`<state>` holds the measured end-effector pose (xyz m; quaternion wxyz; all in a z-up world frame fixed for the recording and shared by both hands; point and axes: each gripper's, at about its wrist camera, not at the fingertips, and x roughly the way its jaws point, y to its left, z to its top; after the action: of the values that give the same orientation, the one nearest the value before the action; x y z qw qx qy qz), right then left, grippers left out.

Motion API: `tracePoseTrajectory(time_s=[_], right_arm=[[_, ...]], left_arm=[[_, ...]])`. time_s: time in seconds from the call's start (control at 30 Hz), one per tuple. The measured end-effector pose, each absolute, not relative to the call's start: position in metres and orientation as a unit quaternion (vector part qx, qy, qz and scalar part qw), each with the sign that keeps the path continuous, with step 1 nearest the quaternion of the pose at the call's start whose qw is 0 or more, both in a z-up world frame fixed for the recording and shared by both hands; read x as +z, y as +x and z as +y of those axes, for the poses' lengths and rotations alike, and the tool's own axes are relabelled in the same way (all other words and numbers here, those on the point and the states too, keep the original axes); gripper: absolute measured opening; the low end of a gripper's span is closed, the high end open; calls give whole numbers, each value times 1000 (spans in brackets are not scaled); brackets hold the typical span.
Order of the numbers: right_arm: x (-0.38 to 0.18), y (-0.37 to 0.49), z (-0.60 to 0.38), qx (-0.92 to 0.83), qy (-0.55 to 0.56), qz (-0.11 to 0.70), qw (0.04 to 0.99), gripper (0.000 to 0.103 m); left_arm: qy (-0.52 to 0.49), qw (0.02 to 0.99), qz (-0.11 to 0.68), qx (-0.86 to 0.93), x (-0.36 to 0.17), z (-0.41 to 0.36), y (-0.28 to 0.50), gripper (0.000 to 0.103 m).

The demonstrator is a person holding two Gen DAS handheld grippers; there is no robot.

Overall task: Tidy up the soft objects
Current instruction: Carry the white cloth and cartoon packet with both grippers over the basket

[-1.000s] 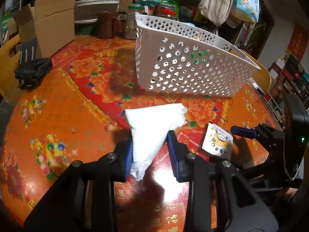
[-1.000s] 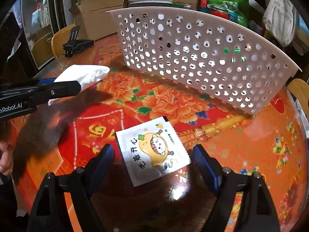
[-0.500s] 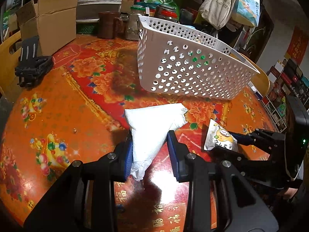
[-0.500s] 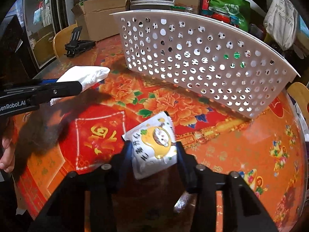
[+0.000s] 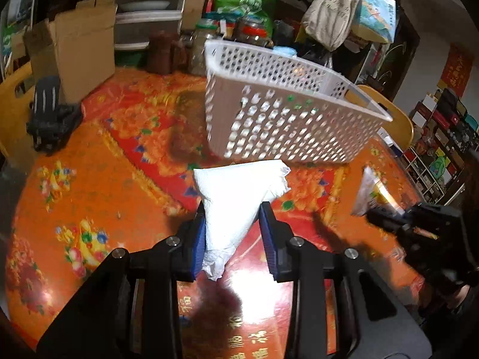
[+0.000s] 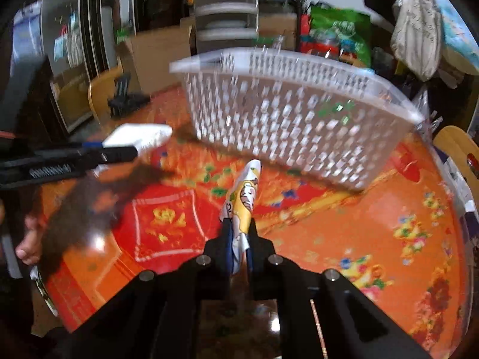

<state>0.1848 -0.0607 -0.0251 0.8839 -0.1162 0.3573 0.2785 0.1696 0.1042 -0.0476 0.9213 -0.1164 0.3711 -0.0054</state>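
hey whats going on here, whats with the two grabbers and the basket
A person is tidying soft items with two handheld grippers. The left gripper is clamped on a white soft bag, and the right gripper pinches a small cartoon-printed packet, lifted off the table. The white perforated basket stands just ahead; neither item is in it yet.

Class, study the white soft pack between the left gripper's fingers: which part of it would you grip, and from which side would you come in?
Grip the white soft pack at its narrow tapered end, nearest the left gripper, coming in low along the table from the near side. It widens toward the white basket, so only the near end fits between the fingers, which already flank it.
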Motion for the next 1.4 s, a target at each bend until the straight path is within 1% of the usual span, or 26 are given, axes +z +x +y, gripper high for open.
tracePoseTrajectory(time_s=[0.23, 0.47, 0.57, 0.67, 0.77, 1.03, 1.4], right_arm=[[40, 202, -98, 259, -93, 300, 913, 6], [77, 230, -112, 257, -63, 248, 932, 6], [79, 245, -104, 251, -74, 241, 935, 6], [62, 261, -94, 254, -74, 256, 930, 6], [52, 270, -92, 251, -66, 252, 932, 6], [43, 293, -94, 251, -54, 239, 936, 6], [23, 316, -83, 245, -73, 269, 929, 6]], left_arm=[[-65, 940, 335, -13, 11, 86, 184, 30], [-26, 952, 305, -12, 60, 67, 215, 30], [-20, 953, 302, -17, 72, 57, 238, 30], [-33, 946, 322, -28, 64, 49, 266, 30], [-34, 945, 324, -28, 53, 42, 279, 30], [-40, 949, 312, -14, 42, 43, 302, 30], [-40, 940, 338, -8, 15, 54, 332, 30]])
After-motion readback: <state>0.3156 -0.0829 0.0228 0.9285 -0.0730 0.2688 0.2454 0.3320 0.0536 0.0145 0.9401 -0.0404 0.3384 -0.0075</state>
